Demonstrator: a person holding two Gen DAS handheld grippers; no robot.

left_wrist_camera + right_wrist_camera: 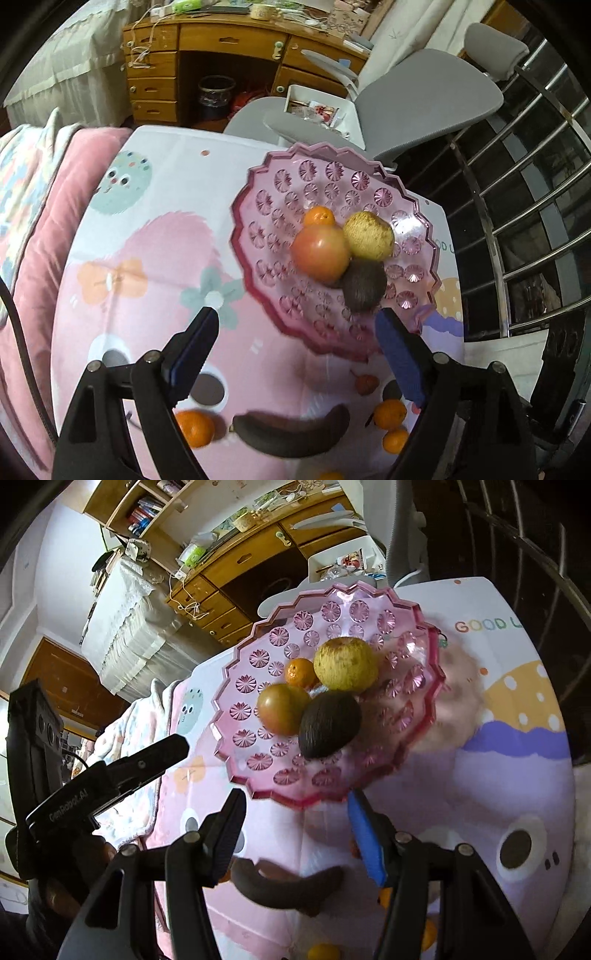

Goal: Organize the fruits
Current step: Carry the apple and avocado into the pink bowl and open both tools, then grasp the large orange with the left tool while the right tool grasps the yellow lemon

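Banana lies crosswise below both gaping tongs, ends curling upward.

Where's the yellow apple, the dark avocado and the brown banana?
yellow apple (pixel 346 663), right wrist view, middle of its skin.
dark avocado (pixel 328 725), right wrist view, middle of its body.
brown banana (pixel 291 430), left wrist view, middle of its curve.

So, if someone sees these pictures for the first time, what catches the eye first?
Probably the pink scalloped plate on the cartoon-print cloth, holding a yellow apple, a tomato, a small orange and a dark avocado. Next, the very dark banana lying on the cloth, between both open grippers.
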